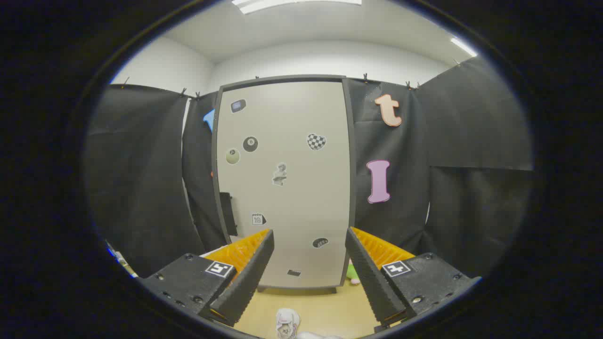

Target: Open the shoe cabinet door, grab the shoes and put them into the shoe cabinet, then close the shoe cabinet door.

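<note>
Fingers (pixel 264 256) spread, nothing held | cabinet door (pixel 287 183) closed ahead

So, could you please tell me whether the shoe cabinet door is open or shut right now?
Shut, it seems: the cabinet door sits flat in its dark frame with no interior visible. The open tool points at it, holding nothing.

The tongs (pixel 308 235) are held level and point straight forward, their two fingers (pixel 247 278) spread wide with a broad gap between the tips. Nothing sits between the fingers and neither one touches anything. Both fingers rise from their bases and lean slightly inward toward the tips, the left and the right one standing at about the same height.
</note>
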{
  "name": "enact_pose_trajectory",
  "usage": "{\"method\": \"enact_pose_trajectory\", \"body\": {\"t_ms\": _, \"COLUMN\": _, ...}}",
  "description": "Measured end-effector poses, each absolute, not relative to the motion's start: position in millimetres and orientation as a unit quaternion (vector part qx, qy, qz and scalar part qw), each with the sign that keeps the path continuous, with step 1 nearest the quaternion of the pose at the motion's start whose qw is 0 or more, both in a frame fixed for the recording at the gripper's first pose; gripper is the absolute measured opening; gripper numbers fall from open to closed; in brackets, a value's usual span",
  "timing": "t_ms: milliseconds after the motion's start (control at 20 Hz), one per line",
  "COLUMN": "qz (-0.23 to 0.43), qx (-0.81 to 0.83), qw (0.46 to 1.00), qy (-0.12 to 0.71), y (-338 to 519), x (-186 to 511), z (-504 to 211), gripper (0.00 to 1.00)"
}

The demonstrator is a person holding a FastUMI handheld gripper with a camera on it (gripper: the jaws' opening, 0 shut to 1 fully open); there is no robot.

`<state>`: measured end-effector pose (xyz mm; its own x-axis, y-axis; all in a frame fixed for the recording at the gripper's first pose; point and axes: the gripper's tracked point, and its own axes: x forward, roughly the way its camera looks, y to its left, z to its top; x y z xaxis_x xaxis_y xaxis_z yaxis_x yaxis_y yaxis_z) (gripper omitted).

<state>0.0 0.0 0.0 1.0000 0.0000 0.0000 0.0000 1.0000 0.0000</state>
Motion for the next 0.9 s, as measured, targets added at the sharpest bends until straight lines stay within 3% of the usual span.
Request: {"method": "enact_pose_trajectory", "body": {"t_ms": 900, "qz": -0.007, "qx": -0.009, "qw": 1.000, "qy": 0.005, "y": 16.3, "x": 17.3, "z": -4.4, "gripper": 0.99}}
